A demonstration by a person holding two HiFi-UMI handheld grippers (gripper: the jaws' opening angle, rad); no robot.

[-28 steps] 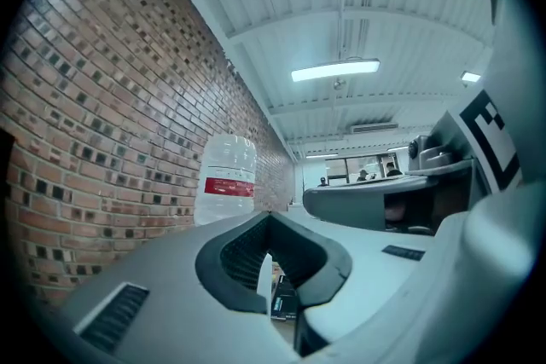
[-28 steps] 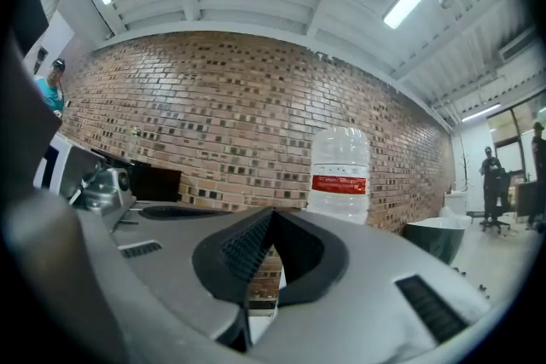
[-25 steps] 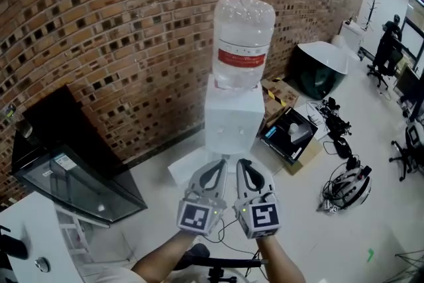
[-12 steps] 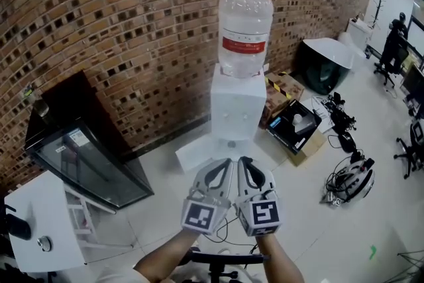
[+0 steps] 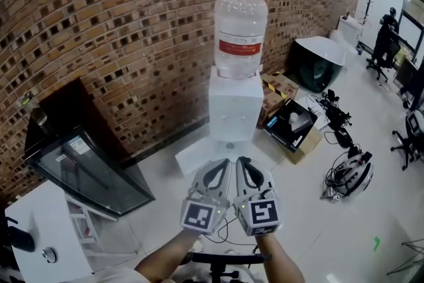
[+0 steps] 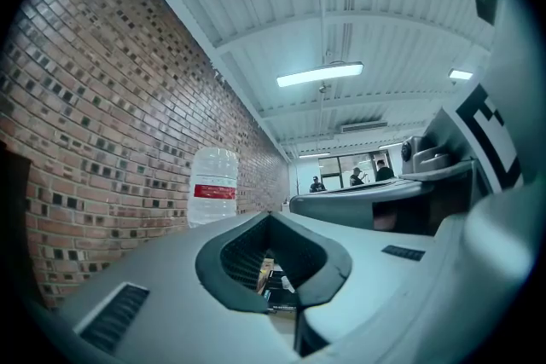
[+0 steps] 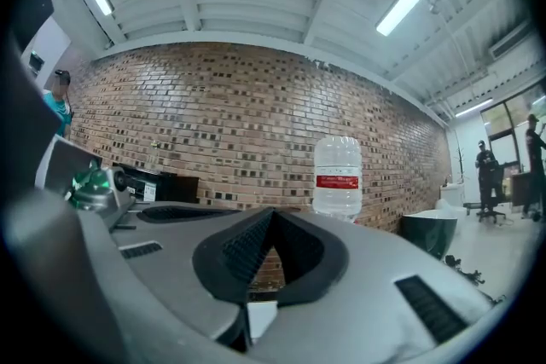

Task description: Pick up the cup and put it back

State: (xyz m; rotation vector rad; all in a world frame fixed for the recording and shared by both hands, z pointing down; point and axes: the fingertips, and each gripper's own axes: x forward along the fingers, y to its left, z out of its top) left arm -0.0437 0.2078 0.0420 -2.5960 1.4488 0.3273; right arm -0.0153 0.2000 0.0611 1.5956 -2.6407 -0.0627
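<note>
Both claws are held side by side, low in the middle of the head view, with their tips pointing at the water dispenser (image 5: 235, 106).

**Left claw** (image 5: 225, 164)
- In the left gripper view, the left claw (image 6: 270, 217) has its jaws closed tip to tip.
- Nothing is between the jaws. Only the hollow behind the tips stays clear.

**Right claw** (image 5: 242, 162)
- In the right gripper view, the right claw (image 7: 271, 214) has its jaws fully closed.
- It grips nothing.

The marker cubes of the two claws sit just beside each other.

**Cup**
- No view shows the cup, so its position cannot be told.

**Surroundings**
- The water dispenser is a white upright unit. It stands on the floor (image 5: 311, 222) against the brick wall (image 5: 119, 30).
- A clear bottle (image 5: 240, 36) with a red label is set upside down on top of the dispenser. The bottle also shows in both gripper views, left (image 6: 213, 183) and right (image 7: 338, 175).
- A dark cabinet (image 5: 79, 166) with a glass front stands at the wall, to the left of the dispenser.
- A white worktop (image 5: 40, 228) sits nearer the camera, at the lower left.
- An open cardboard box (image 5: 291, 132) lies on the floor, to the right of the dispenser.
- A helmet (image 5: 349, 177) with loose cables lies well apart from the box, further right.
- A person (image 5: 384, 36) stands at the far right.
</note>
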